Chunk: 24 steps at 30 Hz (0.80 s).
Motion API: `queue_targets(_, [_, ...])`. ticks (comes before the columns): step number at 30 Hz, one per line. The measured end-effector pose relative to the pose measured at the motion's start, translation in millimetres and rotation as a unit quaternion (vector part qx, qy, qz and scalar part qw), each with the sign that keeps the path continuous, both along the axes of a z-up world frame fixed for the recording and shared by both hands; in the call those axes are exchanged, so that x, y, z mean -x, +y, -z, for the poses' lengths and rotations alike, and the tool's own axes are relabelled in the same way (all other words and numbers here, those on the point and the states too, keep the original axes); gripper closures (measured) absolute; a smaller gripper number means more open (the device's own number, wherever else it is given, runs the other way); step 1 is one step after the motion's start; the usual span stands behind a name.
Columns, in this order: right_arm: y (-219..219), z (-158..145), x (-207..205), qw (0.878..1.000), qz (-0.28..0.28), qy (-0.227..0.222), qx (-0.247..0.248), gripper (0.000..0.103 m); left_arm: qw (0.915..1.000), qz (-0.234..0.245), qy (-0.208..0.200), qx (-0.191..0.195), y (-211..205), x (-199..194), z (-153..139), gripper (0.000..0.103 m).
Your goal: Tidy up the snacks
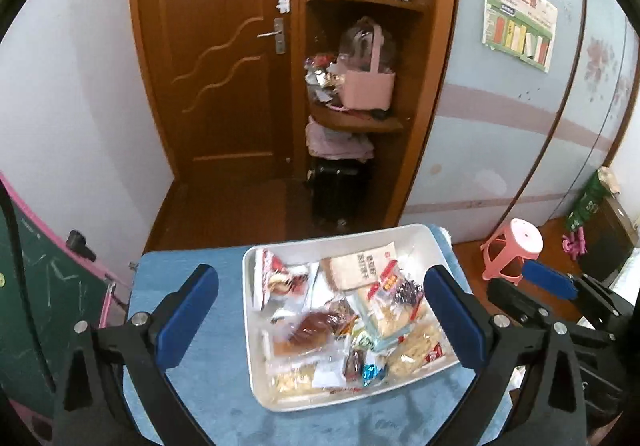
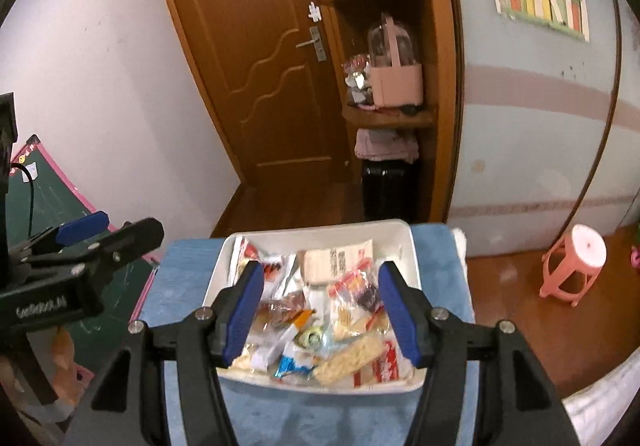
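Left wrist view: we saw the white rectangular plastic tray (image 1: 430,242) full of assorted wrapped snacks (image 1: 352,322), sitting on the blue cloth-covered table (image 1: 192,326). No loose packets showed on the cloth, so we judged the gathering mostly done; any sorting inside the tray looked left, since packets lay jumbled. The left gripper (image 1: 322,320) had its jaws wide apart, nothing between the pads; the tray lay below and beyond them, framed in the gap, not touched. The right gripper (image 1: 550,280) showed at the right edge, beside the tray.

Right wrist view: same tray (image 2: 412,246), snacks (image 2: 320,310) heaped. The right gripper (image 2: 322,312) had jaws partly apart, empty, with the tray under and ahead, clear of the pads. The left gripper (image 2: 86,230) sat off left, apart from the tray
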State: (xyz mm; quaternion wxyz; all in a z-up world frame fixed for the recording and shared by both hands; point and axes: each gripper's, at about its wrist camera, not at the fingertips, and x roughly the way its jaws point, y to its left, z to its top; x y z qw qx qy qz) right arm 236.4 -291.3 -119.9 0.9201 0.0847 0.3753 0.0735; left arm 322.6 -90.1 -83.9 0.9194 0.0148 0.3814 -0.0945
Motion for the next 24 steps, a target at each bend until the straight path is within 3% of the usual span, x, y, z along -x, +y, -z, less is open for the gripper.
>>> queue_targets(5, [1,-6,26,1.0,-0.002,0.004,0.003,0.043,0.9999,0.004,0.009,0.008,4,30,-5,0.001])
queue_targets(11, [12,-20,54,1.0,-0.008,-0.008,0.004,0.042,0.9999,0.006,-0.011,-0.007,7,82,-23,0.001])
queue_targets(16, [22,-29,81,1.0,-0.018,-0.009,0.004,0.04,0.9994,-0.016,-0.002,-0.03,11,114,-33,0.001])
queue_targets(24, [36,-46,133,1.0,0.002,0.011,-0.009,0.04,0.9996,-0.025,-0.008,-0.005,42,180,-55,0.001])
